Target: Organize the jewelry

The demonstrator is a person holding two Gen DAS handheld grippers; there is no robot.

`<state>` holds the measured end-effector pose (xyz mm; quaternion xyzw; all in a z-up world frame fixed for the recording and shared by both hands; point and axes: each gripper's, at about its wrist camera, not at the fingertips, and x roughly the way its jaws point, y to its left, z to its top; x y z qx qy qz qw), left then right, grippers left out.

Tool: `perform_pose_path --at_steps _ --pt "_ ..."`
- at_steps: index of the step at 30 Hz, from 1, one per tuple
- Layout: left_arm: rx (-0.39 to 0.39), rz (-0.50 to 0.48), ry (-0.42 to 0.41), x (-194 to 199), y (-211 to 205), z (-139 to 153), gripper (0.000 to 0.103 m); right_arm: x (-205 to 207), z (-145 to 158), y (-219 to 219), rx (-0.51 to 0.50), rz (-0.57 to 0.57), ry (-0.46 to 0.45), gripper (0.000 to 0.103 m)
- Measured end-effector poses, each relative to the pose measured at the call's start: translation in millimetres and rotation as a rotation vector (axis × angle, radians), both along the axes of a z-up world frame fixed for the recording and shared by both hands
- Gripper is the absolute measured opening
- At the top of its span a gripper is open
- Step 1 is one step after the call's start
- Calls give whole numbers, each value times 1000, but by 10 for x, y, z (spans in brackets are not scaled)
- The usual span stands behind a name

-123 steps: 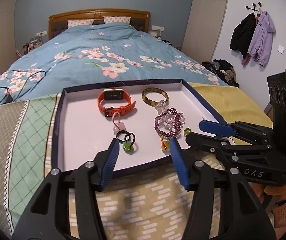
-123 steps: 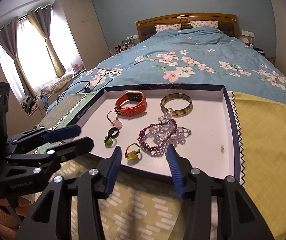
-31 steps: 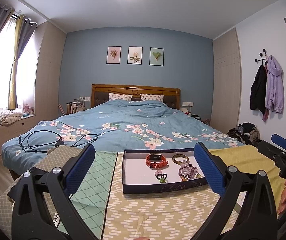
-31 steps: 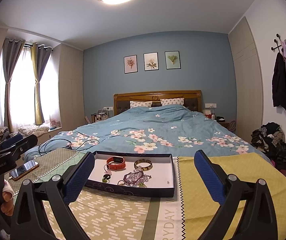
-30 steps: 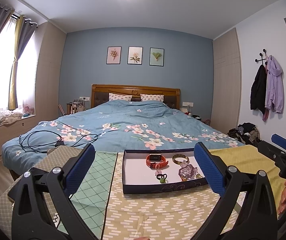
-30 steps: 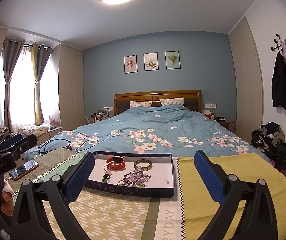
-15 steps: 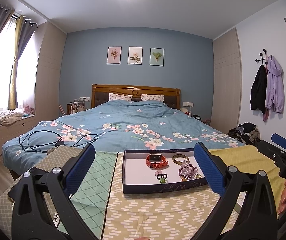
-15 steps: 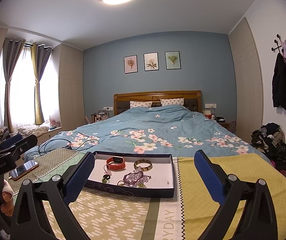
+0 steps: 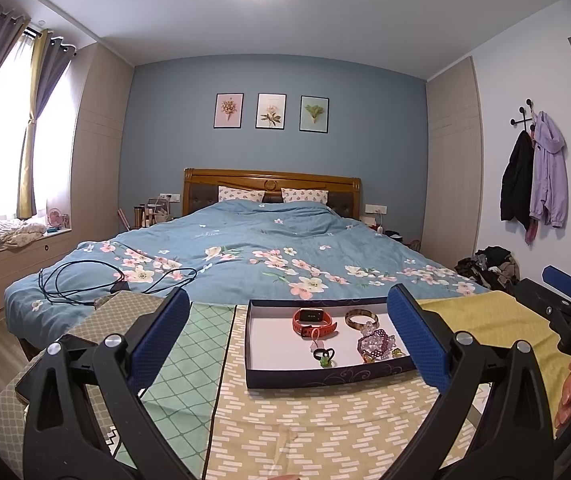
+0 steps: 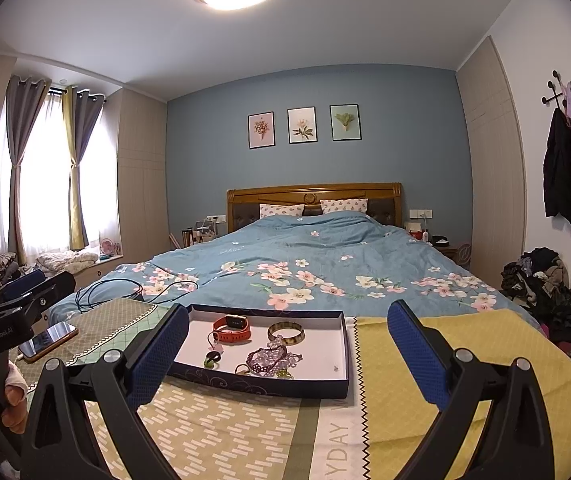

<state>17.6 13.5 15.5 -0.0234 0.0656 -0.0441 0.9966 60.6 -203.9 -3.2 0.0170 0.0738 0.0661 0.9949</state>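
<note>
A dark blue tray (image 9: 325, 378) (image 10: 261, 385) with a white floor sits on the patterned cloth. In it lie an orange watch (image 9: 312, 321) (image 10: 231, 330), a brown bangle (image 9: 361, 319) (image 10: 285, 332), purple beaded bracelets (image 9: 377, 342) (image 10: 271, 358) and small green rings (image 9: 324, 356) (image 10: 211, 359). My left gripper (image 9: 285, 336) is wide open and empty, held back from the tray. My right gripper (image 10: 285, 348) is wide open and empty too, also well back from the tray.
The cloth-covered table (image 9: 309, 432) stands at the foot of a bed with a blue floral cover (image 9: 245, 252). A phone (image 10: 47, 340) lies at the table's left end. A black cable (image 9: 85, 280) lies on the bed. Clothes are piled on the floor at right (image 10: 541, 280).
Four seconds ago both grippers were close over the tray with narrower jaws; now both are pulled far back and wide open. Over the last second nothing moved.
</note>
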Motion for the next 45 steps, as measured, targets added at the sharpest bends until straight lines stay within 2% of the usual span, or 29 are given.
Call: perform_pose_path --at_steps 45 --pt "6 5 7 -15 16 -20 97 18 -2 34 9 5 9 96"
